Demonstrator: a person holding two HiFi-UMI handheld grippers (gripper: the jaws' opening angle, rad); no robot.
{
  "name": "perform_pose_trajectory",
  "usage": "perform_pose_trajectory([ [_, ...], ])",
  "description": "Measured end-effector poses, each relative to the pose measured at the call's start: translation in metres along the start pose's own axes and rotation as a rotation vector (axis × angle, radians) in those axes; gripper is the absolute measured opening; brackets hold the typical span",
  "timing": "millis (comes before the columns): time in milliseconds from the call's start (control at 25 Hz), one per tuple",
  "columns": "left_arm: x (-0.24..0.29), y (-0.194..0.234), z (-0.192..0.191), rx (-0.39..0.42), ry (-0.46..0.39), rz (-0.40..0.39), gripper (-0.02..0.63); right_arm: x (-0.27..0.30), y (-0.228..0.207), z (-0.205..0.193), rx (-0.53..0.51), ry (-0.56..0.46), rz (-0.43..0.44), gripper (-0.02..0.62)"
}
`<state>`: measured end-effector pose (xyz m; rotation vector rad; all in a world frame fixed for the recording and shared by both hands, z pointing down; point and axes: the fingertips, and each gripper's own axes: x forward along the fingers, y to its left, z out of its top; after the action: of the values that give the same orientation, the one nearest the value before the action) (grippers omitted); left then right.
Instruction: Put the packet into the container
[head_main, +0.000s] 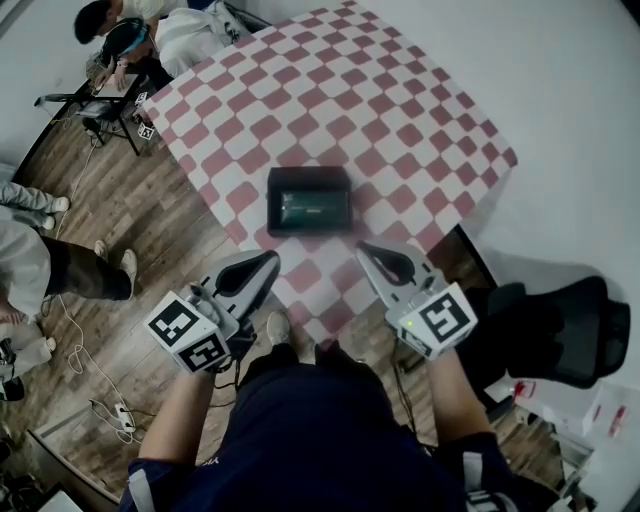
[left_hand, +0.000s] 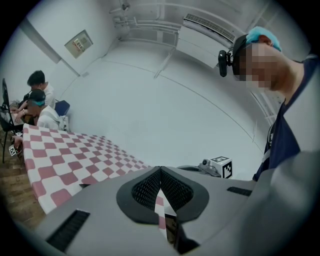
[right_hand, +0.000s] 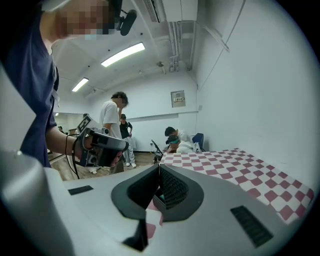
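while the person is standing at the near corner of the table (head_main: 400, 120), both grippers are hovering over its near edge, short of the container (head_main: 309, 173). a red-and-white checked cloth is covering the table.

the container, black and rectangular, is sitting on the cloth toward the near side. it is lying beyond the two grippers and touching neither. the packet (head_main: 312, 208), dark green with a small pale mark, is lying flat inside the container.

the left gripper (head_main: 271, 259) is pointing toward the container. in its own camera the left gripper (left_hand: 160, 169) is showing both jaws meeting at the tips with nothing caught between them. only a sliver of checked cloth is showing through the slot behind the tips. its marker cube (head_main: 190, 331) is facing up at the head camera.

the right gripper (head_main: 363, 249) is pointing the same way, well apart from the left one. in its own camera the right gripper (right_hand: 159, 167) is showing its jaws pressing together tip to tip, gripping nothing. its marker cube (head_main: 440, 320) is also facing up.

beyond the far left corner, seated people (head_main: 120, 40) are bending over a small desk. a bystander's legs (head_main: 60, 270) are showing at the left on the wooden floor (head_main: 150, 200). a black chair (head_main: 560, 330) is standing at the right.
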<state>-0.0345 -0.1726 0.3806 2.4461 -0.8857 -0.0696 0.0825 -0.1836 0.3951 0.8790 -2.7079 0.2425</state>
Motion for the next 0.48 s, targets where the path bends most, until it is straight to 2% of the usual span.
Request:
perform_pose_trajectory([
  [480, -0.015, -0.014, 0.003, 0.025, 0.010, -0.035, 0.026, -0.032, 0.026, 0.028, 0.146, -0.151, -0.020, 0.015],
])
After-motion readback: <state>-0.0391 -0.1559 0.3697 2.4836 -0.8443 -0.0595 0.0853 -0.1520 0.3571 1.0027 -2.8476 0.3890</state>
